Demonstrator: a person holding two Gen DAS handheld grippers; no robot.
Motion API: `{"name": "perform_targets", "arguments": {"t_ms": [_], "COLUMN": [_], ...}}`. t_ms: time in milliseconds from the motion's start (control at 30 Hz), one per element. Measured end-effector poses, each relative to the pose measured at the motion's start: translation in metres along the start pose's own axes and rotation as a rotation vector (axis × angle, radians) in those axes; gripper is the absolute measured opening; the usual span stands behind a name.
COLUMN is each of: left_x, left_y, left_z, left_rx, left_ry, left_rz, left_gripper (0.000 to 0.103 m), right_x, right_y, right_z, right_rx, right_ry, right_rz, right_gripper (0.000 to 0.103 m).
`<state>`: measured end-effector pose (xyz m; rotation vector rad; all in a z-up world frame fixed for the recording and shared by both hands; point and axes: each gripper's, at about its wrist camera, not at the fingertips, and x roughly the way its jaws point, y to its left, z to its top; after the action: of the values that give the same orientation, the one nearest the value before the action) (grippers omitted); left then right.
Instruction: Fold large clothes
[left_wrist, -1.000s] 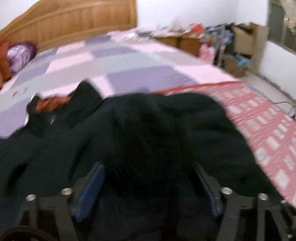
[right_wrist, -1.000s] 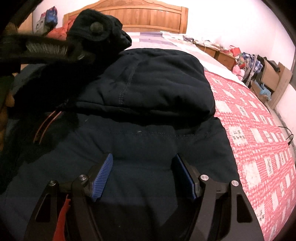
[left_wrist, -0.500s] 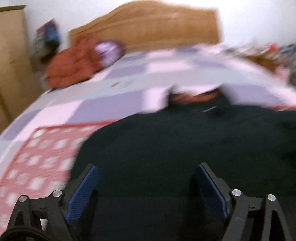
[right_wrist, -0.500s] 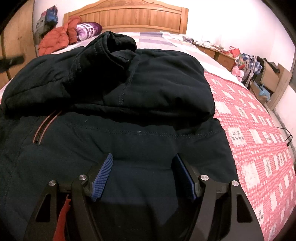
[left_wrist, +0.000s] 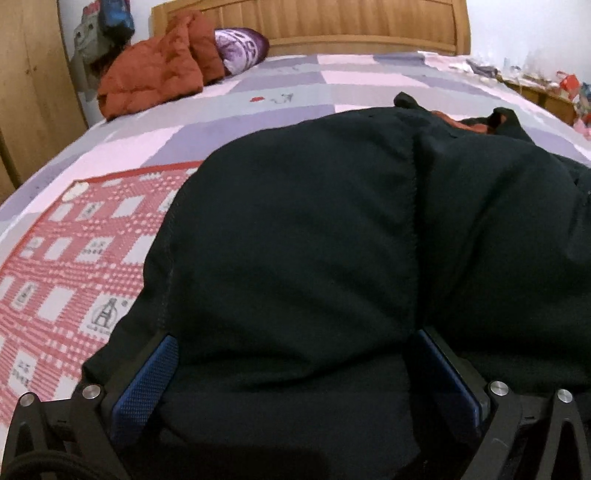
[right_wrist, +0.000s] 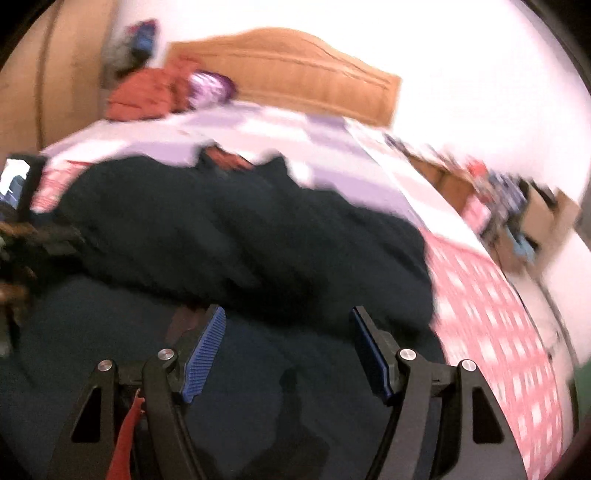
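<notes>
On the bed (left_wrist: 295, 85), the dark jacket (left_wrist: 314, 240) bulges between both grippers' wide-spread, empty jaws.

The left gripper (left_wrist: 295, 369) is built of black angular arms, fitted with blue textured pads (left_wrist: 144, 384) and silver screws. The right gripper (right_wrist: 290, 350) is made alike, with blue ribbed pads (right_wrist: 205, 354); a red strip (right_wrist: 125, 439) is seen beside its left arm.
</notes>
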<state>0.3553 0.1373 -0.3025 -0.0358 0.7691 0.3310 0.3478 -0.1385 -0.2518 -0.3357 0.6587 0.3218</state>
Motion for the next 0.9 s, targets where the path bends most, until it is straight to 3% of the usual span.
{"name": "perform_targets", "arguments": {"t_ms": [167, 267, 333, 433, 467, 500, 633, 733, 900], "left_x": [0.005, 0.006, 0.007, 0.006, 0.007, 0.007, 0.009, 0.009, 0.009], "left_y": [-0.004, -0.002, -0.002, -0.003, -0.004, -0.005, -0.004, -0.004, -0.003], "left_z": [-0.004, -0.006, -0.008, -0.01, -0.011, -0.011, -0.011, -0.011, -0.009], "left_rx": [0.023, 0.014, 0.009, 0.015, 0.018, 0.019, 0.019, 0.019, 0.019], "left_ry": [0.01, 0.016, 0.018, 0.012, 0.011, 0.011, 0.018, 0.018, 0.024], "left_rz": [0.031, 0.02, 0.011, 0.005, 0.006, 0.008, 0.013, 0.012, 0.009], "left_gripper": [0.103, 0.103, 0.103, 0.103, 0.103, 0.103, 0.103, 0.103, 0.103], "right_x": [0.052, 0.085, 0.097, 0.106, 0.108, 0.108, 0.107, 0.114, 0.11], "right_y": [0.057, 0.07, 0.036, -0.058, -0.089, -0.107, -0.071, -0.075, -0.079], "right_z": [0.061, 0.065, 0.053, 0.021, 0.009, 0.002, 0.004, -0.008, -0.02], "right_rx": [-0.012, -0.117, -0.099, 0.088, 0.213, 0.296, 0.117, 0.231, 0.241], "right_ry": [0.03, 0.096, 0.109, 0.185, 0.219, 0.242, 0.209, 0.19, 0.149], "right_rz": [0.112, 0.075, 0.007, -0.211, -0.183, -0.161, -0.267, -0.27, -0.273], "right_gripper": [0.072, 0.072, 0.072, 0.077, 0.085, 0.085, 0.085, 0.086, 0.087]}}
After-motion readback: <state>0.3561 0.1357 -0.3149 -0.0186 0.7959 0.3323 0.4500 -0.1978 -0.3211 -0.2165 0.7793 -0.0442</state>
